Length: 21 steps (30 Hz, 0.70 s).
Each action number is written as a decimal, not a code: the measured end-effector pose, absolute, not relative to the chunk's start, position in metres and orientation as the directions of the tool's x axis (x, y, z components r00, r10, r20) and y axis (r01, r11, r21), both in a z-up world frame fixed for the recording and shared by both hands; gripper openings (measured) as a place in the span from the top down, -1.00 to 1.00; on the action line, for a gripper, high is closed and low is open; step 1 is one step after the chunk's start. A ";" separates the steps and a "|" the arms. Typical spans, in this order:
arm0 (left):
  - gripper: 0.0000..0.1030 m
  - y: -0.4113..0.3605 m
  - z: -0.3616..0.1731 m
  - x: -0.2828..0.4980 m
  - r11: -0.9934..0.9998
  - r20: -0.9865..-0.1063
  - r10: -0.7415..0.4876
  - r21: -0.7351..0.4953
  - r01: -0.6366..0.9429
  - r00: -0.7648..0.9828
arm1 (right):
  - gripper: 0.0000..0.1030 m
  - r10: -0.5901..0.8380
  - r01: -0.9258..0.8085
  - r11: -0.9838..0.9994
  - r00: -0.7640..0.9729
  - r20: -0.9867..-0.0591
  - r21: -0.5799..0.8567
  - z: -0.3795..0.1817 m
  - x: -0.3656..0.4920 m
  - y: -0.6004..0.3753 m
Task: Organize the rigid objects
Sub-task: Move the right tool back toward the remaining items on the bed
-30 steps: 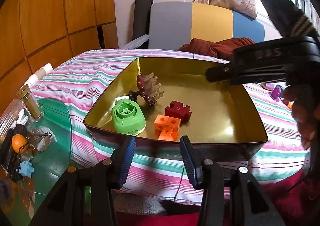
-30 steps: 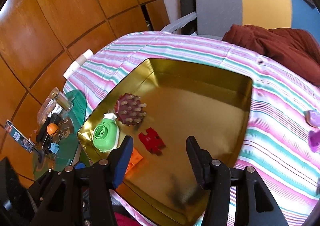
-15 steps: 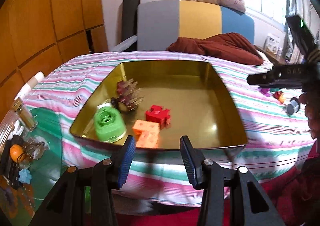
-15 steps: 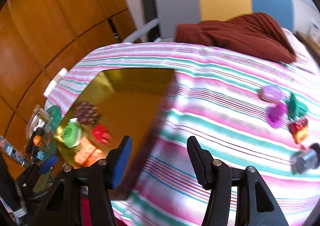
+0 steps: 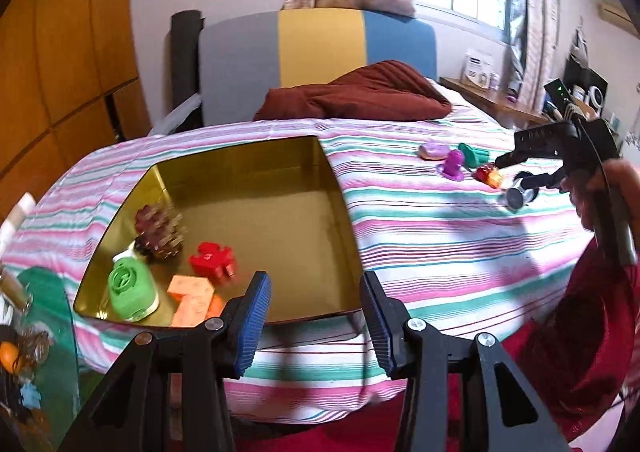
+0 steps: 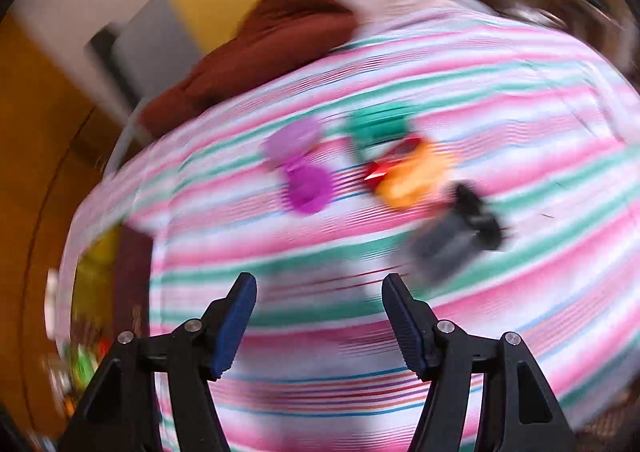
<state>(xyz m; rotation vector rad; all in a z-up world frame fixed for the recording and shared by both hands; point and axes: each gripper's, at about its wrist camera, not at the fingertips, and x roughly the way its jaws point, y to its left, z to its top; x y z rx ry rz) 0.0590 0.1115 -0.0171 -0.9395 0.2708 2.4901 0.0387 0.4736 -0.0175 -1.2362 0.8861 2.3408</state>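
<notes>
Right gripper [image 6: 319, 316]: swung off the gold tray [image 5: 340, 187] to the loose toys [image 5: 460, 165] at the bed's right edge; jaws open, empty. Left gripper [image 5: 314, 320]: open, empty, at the tray's near rim. Next pickup judged imminent.

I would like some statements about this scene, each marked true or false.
1. The left gripper is open and holds nothing. True.
2. The gold tray is empty. False: it holds a green toy, a red block, an orange block and a spiky toy.
3. Small toys lie loose on the striped cloth. True: a purple toy is one of them.
4. The right gripper grips the purple toy. False: it is open, with nothing between its fingers.
</notes>
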 end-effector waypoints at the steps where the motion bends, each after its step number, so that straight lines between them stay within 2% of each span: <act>1: 0.10 0.114 -0.017 0.060 -0.871 -0.664 0.353 0.025 -0.491 -0.659 | -0.29 0.011 -0.578 -0.716 -0.570 -0.822 0.391 -0.016 0.045 0.484; 6: 0.10 0.127 -0.017 0.060 -0.857 -0.674 0.370 0.018 -0.515 -0.640 | -0.29 0.079 -0.701 -0.625 -0.495 -0.865 0.345 -0.023 0.064 0.520; 9: 0.10 0.133 -0.017 0.065 -0.846 -0.674 0.372 0.037 -0.532 -0.638 | -0.29 0.071 -0.694 -0.630 -0.499 -0.863 0.349 -0.017 0.064 0.530; 11: 0.10 0.135 -0.016 0.067 -0.841 -0.671 0.372 0.049 -0.539 -0.642 | -0.29 0.082 -0.656 -0.701 -0.465 -0.881 0.281 -0.007 0.055 0.535; 13: 0.10 0.137 -0.016 0.067 -0.839 -0.672 0.372 0.053 -0.542 -0.641 | -0.29 0.113 -0.559 -0.813 -0.426 -0.898 0.162 0.003 0.039 0.533; 15: 0.09 0.138 -0.017 0.067 -0.839 -0.675 0.371 0.050 -0.541 -0.638 | -0.29 0.194 -0.389 -0.921 -0.383 -0.903 -0.032 0.011 0.024 0.519; 17: 0.10 0.138 -0.018 0.066 -0.841 -0.681 0.371 0.041 -0.539 -0.631 | -0.29 0.310 -0.161 -0.949 -0.297 -0.903 -0.272 0.004 0.014 0.496; 18: 0.10 0.139 -0.018 0.066 -0.843 -0.684 0.371 0.037 -0.537 -0.628 | -0.29 0.354 -0.071 -0.935 -0.268 -0.896 -0.348 -0.002 0.012 0.487; 21: 0.10 0.143 -0.020 0.066 -0.842 -0.689 0.375 0.028 -0.539 -0.621 | -0.25 0.413 0.087 -0.889 -0.277 -0.868 -0.450 -0.010 0.009 0.470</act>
